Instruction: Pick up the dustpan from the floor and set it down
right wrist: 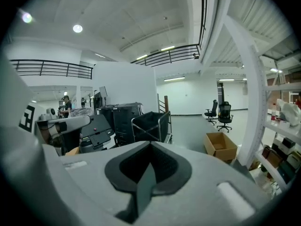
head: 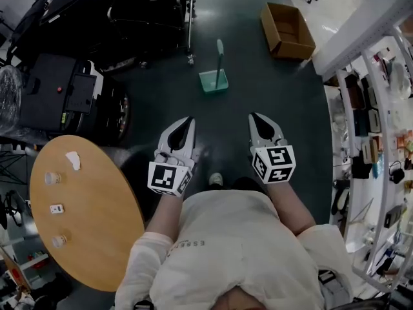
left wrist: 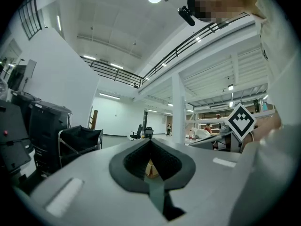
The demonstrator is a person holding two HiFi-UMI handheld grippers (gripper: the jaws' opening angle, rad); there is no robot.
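Observation:
The pale green dustpan (head: 213,80) stands on the dark floor with its long handle upright, seen only in the head view, ahead of both grippers. My left gripper (head: 188,121) is held in the air short of it and a little to its left, jaws shut with nothing in them. My right gripper (head: 256,117) is level with the left one, to the dustpan's right, also shut and empty. In the left gripper view the left gripper (left wrist: 151,142) faces level into the hall. In the right gripper view the right gripper (right wrist: 150,145) tilts slightly downward. Neither gripper view shows the dustpan.
An open cardboard box (head: 287,30) lies on the floor beyond the dustpan to the right. Black carts and machines (head: 77,89) crowd the left. A round wooden table (head: 84,212) stands close at my left, and shelving (head: 374,128) runs along the right.

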